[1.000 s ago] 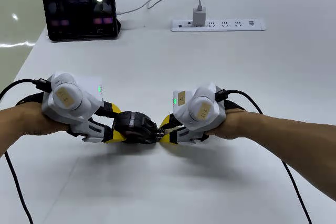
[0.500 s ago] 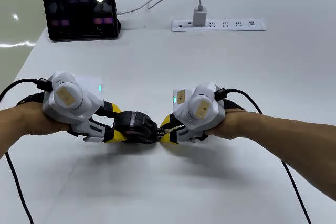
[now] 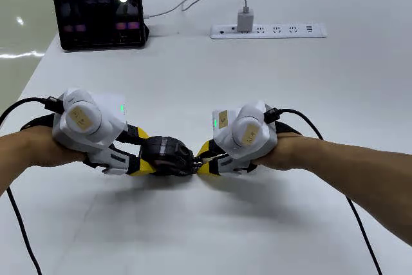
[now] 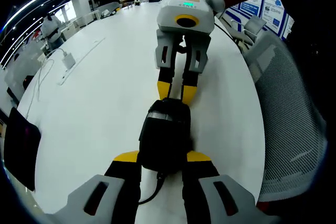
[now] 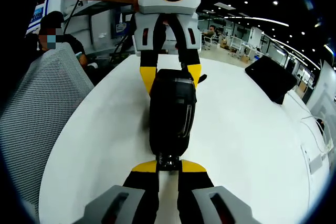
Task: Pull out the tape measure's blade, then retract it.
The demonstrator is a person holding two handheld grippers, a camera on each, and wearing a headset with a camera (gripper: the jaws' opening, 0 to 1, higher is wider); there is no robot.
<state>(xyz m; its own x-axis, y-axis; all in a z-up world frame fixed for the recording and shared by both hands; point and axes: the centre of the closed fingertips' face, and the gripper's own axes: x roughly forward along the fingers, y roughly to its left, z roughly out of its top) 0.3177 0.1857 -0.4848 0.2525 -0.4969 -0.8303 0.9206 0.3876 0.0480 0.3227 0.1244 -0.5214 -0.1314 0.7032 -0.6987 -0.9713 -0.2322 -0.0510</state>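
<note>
Tape measure [image 3: 167, 154] lies on the white workbench [image 3: 270, 223], near centre, between the two grippers.

Left gripper [image 4: 163, 157]: jaws clamped on the sides of the black case, holding it from the left.

Right gripper [image 5: 168, 167]: jaws pinched nearly together on the end hook [image 5: 168, 159] at the case mouth, coming in from the right.

No length of blade is visible between the case and the right jaws; the hook sits at the mouth.

Judgement: both grips are set and the blade is fully in. The pictures cannot settle whether the pull-out and retraction remain or are done.

Tablet [image 3: 100, 16] and power strip [image 3: 267, 30] sit at the far side, well apart.
</note>
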